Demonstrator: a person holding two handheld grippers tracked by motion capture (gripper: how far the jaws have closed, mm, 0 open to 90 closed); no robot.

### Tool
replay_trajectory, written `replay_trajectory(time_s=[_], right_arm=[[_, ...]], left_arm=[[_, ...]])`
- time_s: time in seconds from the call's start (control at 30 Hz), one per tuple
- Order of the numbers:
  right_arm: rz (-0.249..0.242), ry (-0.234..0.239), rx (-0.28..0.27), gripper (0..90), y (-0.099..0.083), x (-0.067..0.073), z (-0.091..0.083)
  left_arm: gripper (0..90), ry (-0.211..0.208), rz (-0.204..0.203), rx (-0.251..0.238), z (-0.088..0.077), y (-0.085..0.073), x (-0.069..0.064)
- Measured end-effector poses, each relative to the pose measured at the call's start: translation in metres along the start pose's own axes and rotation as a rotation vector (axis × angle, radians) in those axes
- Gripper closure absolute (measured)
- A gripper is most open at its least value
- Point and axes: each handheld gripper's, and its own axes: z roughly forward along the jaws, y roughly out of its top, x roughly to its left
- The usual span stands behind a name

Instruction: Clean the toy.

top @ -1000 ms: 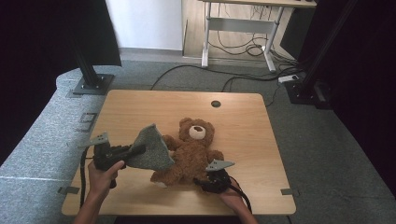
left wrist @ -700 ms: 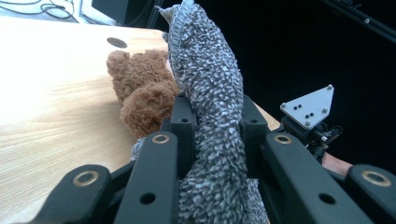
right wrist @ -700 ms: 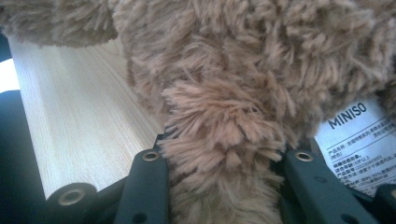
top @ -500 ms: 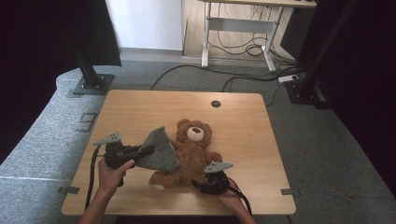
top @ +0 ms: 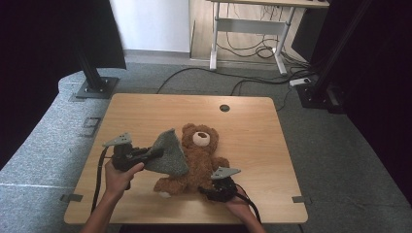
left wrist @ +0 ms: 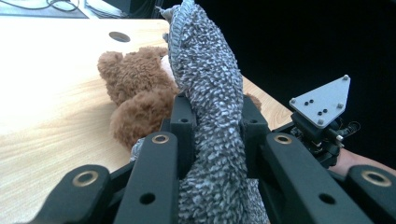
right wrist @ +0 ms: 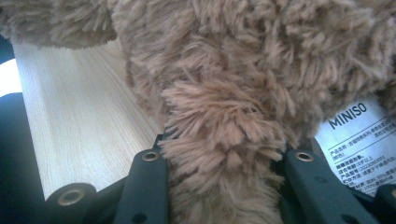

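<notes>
A brown teddy bear (top: pixel 199 153) lies on its back in the middle of the wooden table (top: pixel 145 109). My left gripper (top: pixel 154 154) is shut on a grey fluffy cloth (top: pixel 169 154), which it holds up against the side of the bear on the left of the high view. In the left gripper view the cloth (left wrist: pixel 205 56) stands pinched between the jaws of the left gripper (left wrist: pixel 215 116), with the bear (left wrist: pixel 135 88) just behind it. My right gripper (top: pixel 212 190) is shut on the bear's leg at the table's near side. In the right gripper view brown fur (right wrist: pixel 261 56) bulges between the jaws of the right gripper (right wrist: pixel 224 154).
A white sewn-in label (right wrist: pixel 362 140) hangs from the bear beside the right jaw. A round cable hole (top: pixel 224 108) sits near the table's far edge. Black stand bases (top: pixel 94 87) and floor cables (top: pixel 252 80) lie beyond the table.
My left gripper has carried the grey cloth to the right, from beside the bear up against its side. The right gripper and the bear have stayed put.
</notes>
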Motion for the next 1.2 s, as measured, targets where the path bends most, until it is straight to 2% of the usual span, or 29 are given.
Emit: replay_trajectory(time_s=[0.33,0.43,0.57,0.73,0.97,1.2], right_arm=[[0.002,0.003,-0.001,64.4,0.000,-0.001,0.001],[0.000,0.005,-0.002,64.4,0.000,-0.001,0.001],[-0.003,0.005,-0.004,64.4,0.000,-0.001,0.001],[-0.005,0.009,-0.005,64.4,0.000,-0.002,0.001],[-0.006,0.010,-0.006,64.4,0.000,-0.002,0.001],[-0.003,0.014,-0.005,64.4,0.000,-0.002,0.001]], left_arm=[[73.0,0.009,0.040,0.041,0.023,0.013,-0.008],[72.9,0.010,0.036,0.058,0.033,0.013,-0.007],[73.0,0.040,0.045,0.102,0.043,0.006,-0.005],[72.9,0.073,0.025,0.129,0.050,-0.006,0.001],[73.1,0.150,0.042,0.125,0.051,-0.008,0.007],[73.2,0.187,0.004,0.134,0.046,-0.016,0.023]])
